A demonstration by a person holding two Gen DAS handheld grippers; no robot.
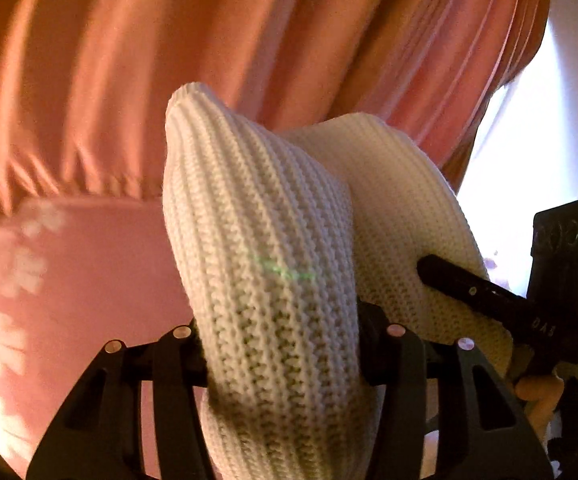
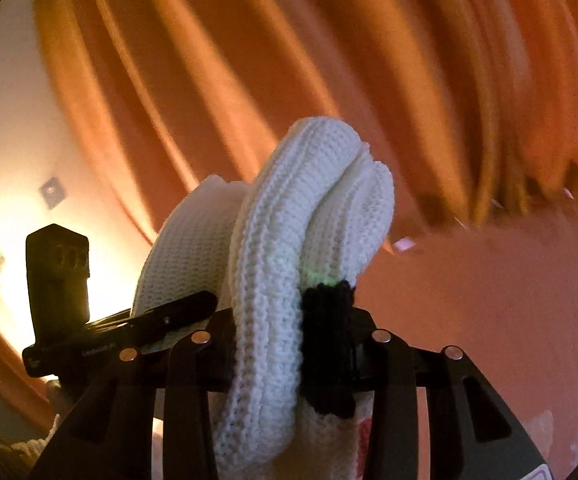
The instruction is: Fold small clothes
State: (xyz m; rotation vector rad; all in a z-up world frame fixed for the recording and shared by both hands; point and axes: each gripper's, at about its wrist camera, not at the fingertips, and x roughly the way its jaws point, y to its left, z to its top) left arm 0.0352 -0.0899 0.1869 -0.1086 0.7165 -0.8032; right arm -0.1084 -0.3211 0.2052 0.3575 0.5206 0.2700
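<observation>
Two grippers pinch one white knit (image 1: 257, 240), held up in front of an orange curtain (image 1: 109, 80). The left gripper (image 1: 283, 344) is clamped on a bunched fold of it. The right gripper (image 2: 289, 344) is closed on another fold, with a black knit patch (image 2: 327, 344) against one finger.

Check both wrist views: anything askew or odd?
Yes. The white knit garment is bunched thick between both grippers, left gripper and right gripper, held up in the air, not flat. A black knit patch is wedged at the right gripper.
</observation>
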